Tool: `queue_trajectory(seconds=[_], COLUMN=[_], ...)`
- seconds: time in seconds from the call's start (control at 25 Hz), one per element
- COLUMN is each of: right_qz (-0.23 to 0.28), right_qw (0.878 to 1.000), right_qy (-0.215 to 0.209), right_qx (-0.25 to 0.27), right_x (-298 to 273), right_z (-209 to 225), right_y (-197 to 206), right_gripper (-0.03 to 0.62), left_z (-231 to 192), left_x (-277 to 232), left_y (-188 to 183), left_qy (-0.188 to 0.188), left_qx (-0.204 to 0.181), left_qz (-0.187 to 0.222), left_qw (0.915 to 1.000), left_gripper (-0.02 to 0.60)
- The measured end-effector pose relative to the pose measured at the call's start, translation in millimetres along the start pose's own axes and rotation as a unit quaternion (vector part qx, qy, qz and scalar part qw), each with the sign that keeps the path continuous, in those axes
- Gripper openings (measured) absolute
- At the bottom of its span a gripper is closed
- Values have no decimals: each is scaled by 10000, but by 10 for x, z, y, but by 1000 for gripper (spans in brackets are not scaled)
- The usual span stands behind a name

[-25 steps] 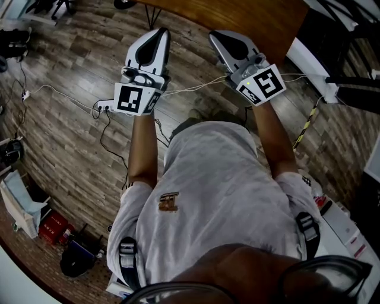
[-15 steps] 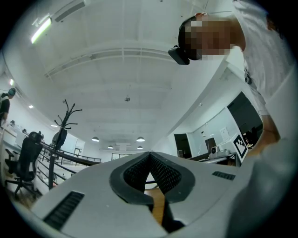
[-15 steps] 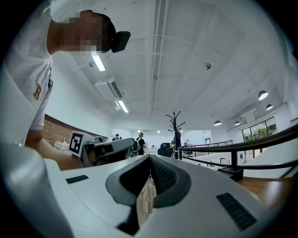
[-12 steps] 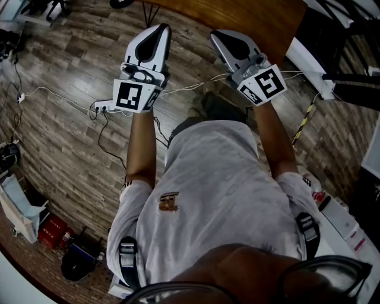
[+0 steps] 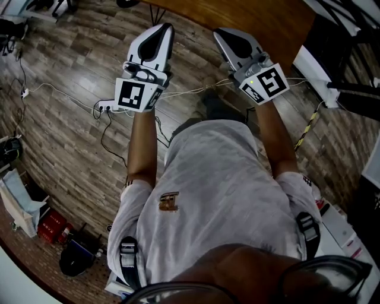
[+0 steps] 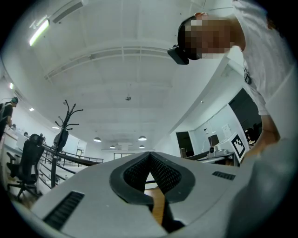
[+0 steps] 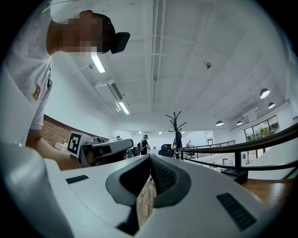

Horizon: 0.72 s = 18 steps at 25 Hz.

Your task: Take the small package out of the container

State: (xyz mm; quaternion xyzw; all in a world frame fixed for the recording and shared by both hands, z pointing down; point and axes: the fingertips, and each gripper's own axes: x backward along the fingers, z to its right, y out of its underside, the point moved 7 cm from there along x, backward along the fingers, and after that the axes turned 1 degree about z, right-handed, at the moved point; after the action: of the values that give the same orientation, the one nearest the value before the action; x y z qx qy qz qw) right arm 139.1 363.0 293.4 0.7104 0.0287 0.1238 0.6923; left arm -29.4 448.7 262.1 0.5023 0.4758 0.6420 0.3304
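Note:
No small package and no container shows in any view. In the head view my left gripper [image 5: 167, 28] and right gripper [image 5: 218, 32] are held out side by side above the wooden floor, ahead of the person's torso. Both point away, toward a brown table edge [image 5: 255, 15]. Each gripper view looks up at the ceiling. In the left gripper view, the left gripper [image 6: 149, 155] has its dark pads pressed together with nothing between them. The right gripper [image 7: 150, 158] in its own view is shut the same way and empty.
Cables [image 5: 65, 95] and a power strip [image 5: 102, 108] lie on the floor at the left. A red box [image 5: 52, 228] and bags sit at the lower left. White furniture [image 5: 312, 65] stands at the right. A coat stand [image 6: 63, 125] and office chair [image 6: 25, 162] are beyond.
Both grippers have drifted slightly up and to the right in the head view, staying side by side. Their jaws stayed shut.

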Motion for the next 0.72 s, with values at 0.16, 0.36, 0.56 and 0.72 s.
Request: queue_trajectory(seconds=[0.16,0.36,0.56,0.72], right_qz=[-12,-13,22,29], right_qw=[10000,10000,9999,9998], right_qy=[-26,-49,-91,-128], right_qx=[-30,-65,-108,-161], right_x=[-197,-551,-758,-988], right_z=[289,776,1341,1823], right_y=[74,165,250,303], right_gripper=[32,32,32,32], left_z=[-231,-622,-861,-1131], left_x=[-232,-615,-1119,-1539], left_y=[144,374,541,708], left_qy=[-58,-101,-114,-180], left_qx=[-57,-83,-78,-107], left_qz=[-78,-185,-114,-192], left_qw=[9999,9997,9998,9996], left_gripper=[18,18,18,18])
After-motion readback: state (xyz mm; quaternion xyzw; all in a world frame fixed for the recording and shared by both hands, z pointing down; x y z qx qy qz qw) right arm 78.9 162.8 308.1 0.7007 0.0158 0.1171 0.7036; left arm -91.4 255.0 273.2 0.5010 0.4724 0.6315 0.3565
